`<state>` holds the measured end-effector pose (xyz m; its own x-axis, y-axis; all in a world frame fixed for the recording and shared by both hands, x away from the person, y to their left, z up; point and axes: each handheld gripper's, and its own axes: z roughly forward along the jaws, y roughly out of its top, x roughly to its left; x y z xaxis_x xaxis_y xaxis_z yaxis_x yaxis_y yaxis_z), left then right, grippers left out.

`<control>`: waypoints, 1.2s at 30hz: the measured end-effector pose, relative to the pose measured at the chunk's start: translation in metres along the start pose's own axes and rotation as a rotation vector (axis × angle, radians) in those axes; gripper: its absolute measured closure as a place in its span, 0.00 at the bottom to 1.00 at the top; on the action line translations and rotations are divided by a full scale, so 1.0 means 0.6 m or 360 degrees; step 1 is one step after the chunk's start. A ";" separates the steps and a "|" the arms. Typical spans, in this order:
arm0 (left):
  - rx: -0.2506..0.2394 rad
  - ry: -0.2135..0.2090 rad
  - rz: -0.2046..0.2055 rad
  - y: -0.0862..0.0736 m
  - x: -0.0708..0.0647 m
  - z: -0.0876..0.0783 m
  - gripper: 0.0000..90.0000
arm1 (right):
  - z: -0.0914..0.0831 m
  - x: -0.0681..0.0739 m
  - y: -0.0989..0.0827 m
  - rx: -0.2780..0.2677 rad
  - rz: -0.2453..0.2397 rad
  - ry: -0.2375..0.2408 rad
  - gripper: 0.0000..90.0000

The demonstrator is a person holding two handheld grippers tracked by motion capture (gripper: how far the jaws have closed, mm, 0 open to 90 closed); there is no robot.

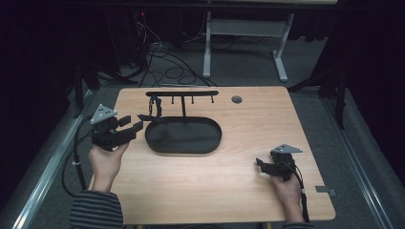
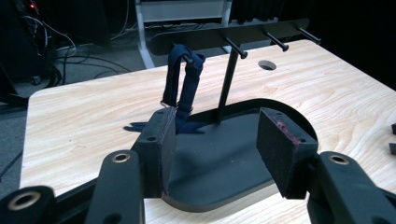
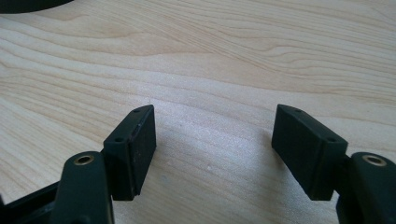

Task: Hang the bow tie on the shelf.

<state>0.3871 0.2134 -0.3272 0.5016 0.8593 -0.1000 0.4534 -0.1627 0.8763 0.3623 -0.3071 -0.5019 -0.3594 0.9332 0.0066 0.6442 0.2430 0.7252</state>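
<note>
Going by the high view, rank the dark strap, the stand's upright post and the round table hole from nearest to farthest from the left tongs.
1. Dark strap, on the rack's left peg, beside the left tongs.
2. Upright post, mid-stand.
3. Round hole, far right, in the table.

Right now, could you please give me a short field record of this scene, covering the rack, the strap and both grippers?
rack: black stand with pegs, on an oval base
strap: dark blue strap hanging from the leftmost peg, its tail on the table
left gripper: left gripper open, empty, aimed at the strap
right gripper: right gripper open, empty, low over bare wood
</note>
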 end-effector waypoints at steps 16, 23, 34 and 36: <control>-0.0012 -0.0030 -0.0040 -0.028 0.000 -0.014 0.53 | 0.000 0.001 0.000 0.0004 -0.0004 -0.0006 0.36; -0.0010 -0.0040 -0.0057 -0.040 0.000 -0.017 0.53 | 0.000 0.002 0.000 0.0004 -0.0004 -0.0008 0.36; 0.0023 -0.0052 -0.0065 -0.065 -0.004 -0.017 0.53 | 0.000 0.002 0.000 0.0004 -0.0006 -0.0009 0.36; 0.0029 -0.0055 -0.0059 -0.067 -0.006 -0.017 0.53 | 0.000 0.002 0.000 0.0004 -0.0007 -0.0010 0.36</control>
<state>0.3598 0.2220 -0.3574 0.5092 0.8477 -0.1485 0.4852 -0.1403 0.8631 0.3620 -0.3059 -0.5019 -0.3576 0.9339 -0.0009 0.6445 0.2476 0.7234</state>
